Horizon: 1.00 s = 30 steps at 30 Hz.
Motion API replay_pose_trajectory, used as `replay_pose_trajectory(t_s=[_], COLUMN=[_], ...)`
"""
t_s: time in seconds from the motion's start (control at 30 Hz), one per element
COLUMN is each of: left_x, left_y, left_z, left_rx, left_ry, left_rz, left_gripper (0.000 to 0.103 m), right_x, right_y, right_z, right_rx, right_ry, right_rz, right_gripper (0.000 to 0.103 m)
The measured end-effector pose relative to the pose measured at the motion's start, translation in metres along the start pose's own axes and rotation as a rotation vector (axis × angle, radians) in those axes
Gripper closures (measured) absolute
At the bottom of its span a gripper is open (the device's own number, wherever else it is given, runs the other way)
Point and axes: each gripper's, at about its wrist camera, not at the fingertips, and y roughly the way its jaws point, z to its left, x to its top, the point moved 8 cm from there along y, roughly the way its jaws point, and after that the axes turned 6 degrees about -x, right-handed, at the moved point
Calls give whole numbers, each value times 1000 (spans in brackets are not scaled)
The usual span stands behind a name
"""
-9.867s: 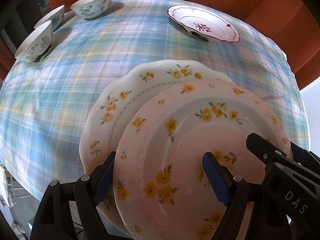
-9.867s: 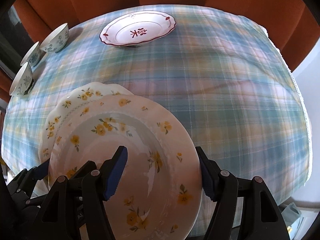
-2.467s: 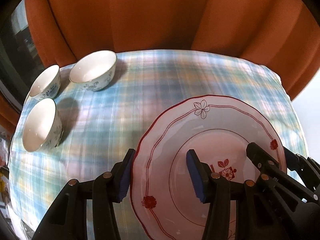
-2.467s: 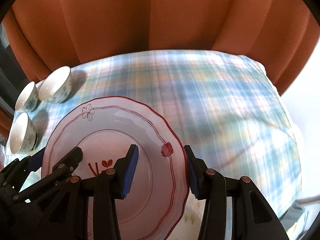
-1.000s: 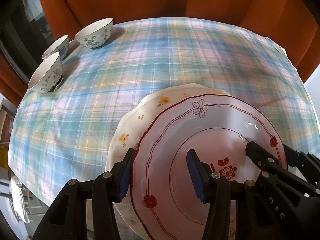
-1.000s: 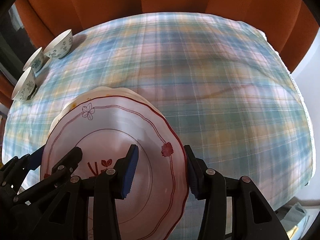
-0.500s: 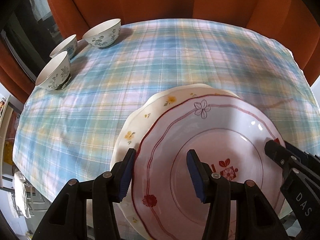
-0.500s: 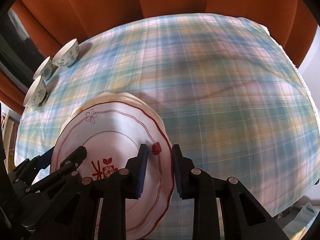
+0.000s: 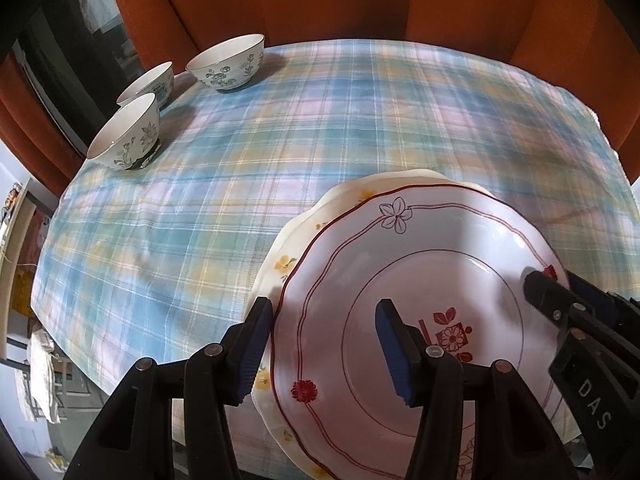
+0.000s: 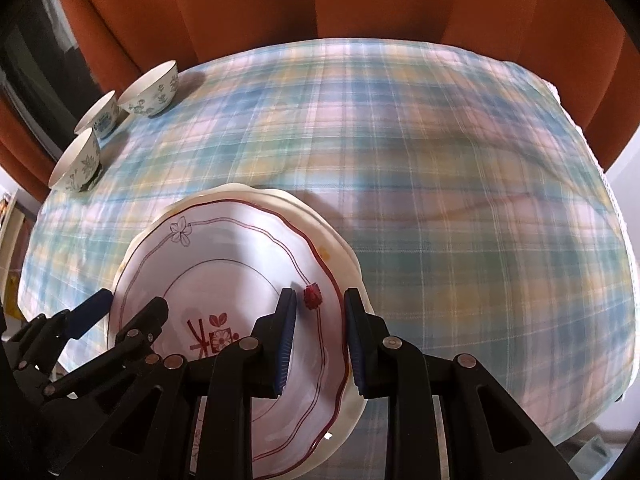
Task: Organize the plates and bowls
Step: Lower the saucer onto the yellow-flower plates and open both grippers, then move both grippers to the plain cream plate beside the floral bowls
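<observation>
A white plate with a red rim [image 9: 420, 264] [image 10: 224, 264] lies on top of the cream yellow-flower plates [image 9: 288, 252] [image 10: 340, 252] near the table's front edge. My left gripper [image 9: 324, 308] [image 10: 132, 300] straddles the plate's left rim. Its jaws are opening, and the outer pad stands just clear of the rim. My right gripper [image 10: 320, 294] [image 9: 558, 280] is narrowed on the right rim of the stacked plates, near a red flower mark; its jaws are opening a little with the rim between them. Three white bowls with blue flowers [image 9: 226, 66] [image 9: 150, 84] [image 9: 124, 136] stand at the far left.
A blue and yellow plaid cloth [image 9: 360, 120] [image 10: 440, 160] covers the table. Orange curtains [image 9: 360, 0] hang right behind it. The table's right edge [image 10: 616, 216] and front left edge [image 9: 52, 280] drop off to the floor.
The red-rimmed plate was carried from the far side and now rests on the yellow-flower plates. My right jaws have narrowed onto the rim. My left jaws have spread slightly.
</observation>
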Motion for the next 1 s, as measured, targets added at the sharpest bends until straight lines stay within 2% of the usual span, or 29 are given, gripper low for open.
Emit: replay_pose_trajectory(t_s=[0.1,0.13,0.17,0.3,0.33,0.7,1.0], left_x=[0,0,0,0,0,11,25], left_y=[-2,-3,-3,-7,-7,-22,-20], left_z=[1,1,2,15,19,62,130], left_rx=[-18,-18,-10,-26,-34,-88,-146], left_ry=[-4,1,-5,-43,-52,-24,-7], left_rz=[3,2,-2,-12,-12,-102,-94], left_gripper=[46,46,44,30,29,29,29], right_x=[0,0,0,5,6,15,16], right_y=[1,1,1,-5,-7,-22,-25], right_z=[1,3,5,4,5,40,114], right_rx=[-11,-3,1,-23,-26,-26,-58], right_ry=[-10,-16,-19,-6,-1,28,54], right_rz=[3,7,7,-21,-25,-71,-57], right_gripper=[70,62,46,32,29,28,28])
